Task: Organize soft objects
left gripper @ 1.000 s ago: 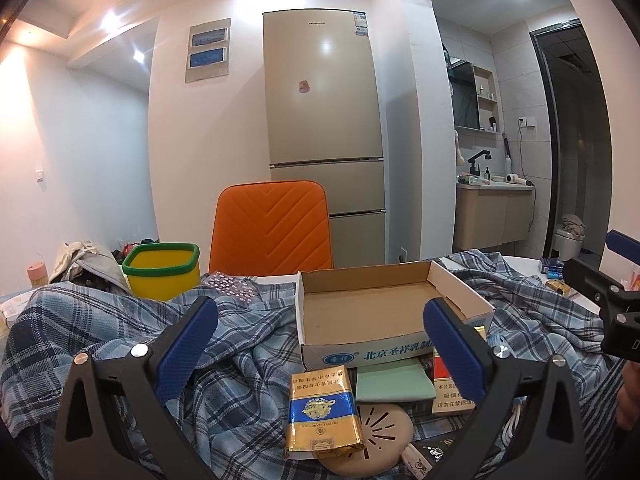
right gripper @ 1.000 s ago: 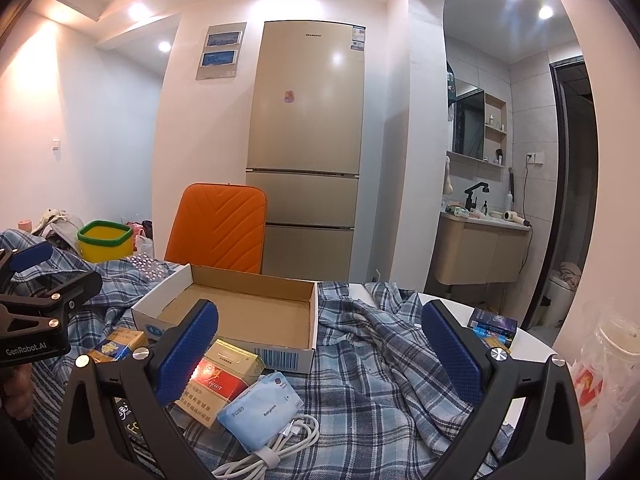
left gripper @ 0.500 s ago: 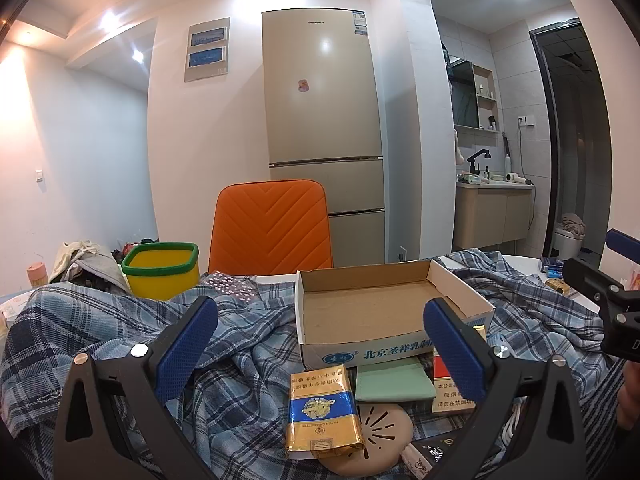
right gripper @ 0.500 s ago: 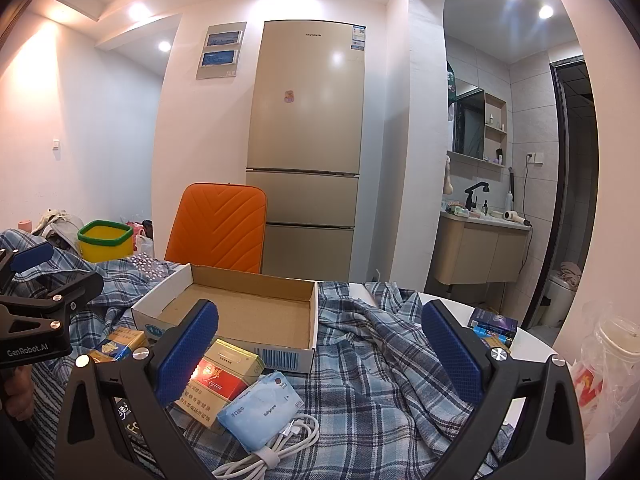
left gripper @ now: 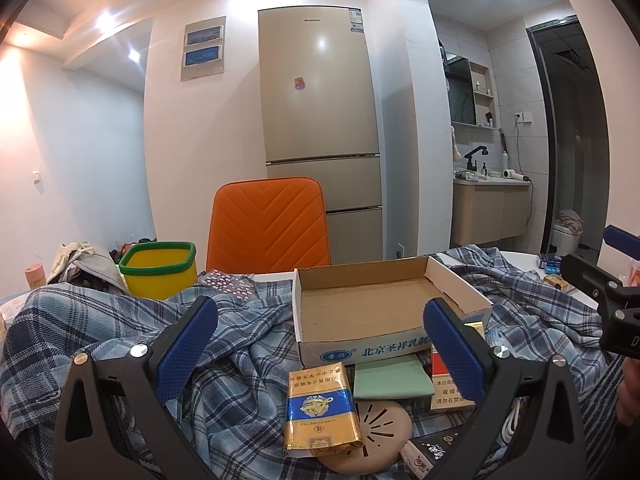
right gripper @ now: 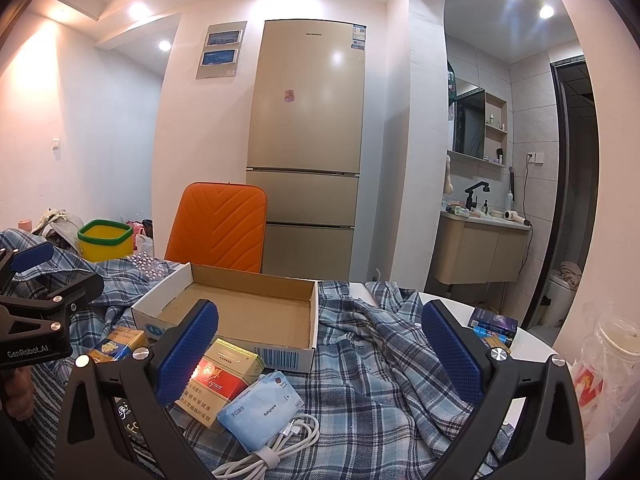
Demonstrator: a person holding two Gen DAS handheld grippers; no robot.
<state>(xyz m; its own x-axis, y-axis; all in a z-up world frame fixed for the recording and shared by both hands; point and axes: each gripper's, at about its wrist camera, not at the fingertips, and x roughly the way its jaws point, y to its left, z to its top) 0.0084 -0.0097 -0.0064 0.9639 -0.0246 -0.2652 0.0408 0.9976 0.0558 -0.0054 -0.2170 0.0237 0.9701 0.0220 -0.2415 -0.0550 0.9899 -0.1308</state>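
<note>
Nothing moved in the last second: both claws, left claw (left gripper: 320, 344) and right claw (right gripper: 320, 346), still spread wide and empty short of the cardboard box (left gripper: 372, 308), sorting not started.

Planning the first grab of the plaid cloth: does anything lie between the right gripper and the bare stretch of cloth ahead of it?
Nothing visible does. The right gripper is open above the plaid cloth, whose folds ahead lie bare. The blue tissue pack, white cable and red carton sit on the cloth toward its left finger.
</note>
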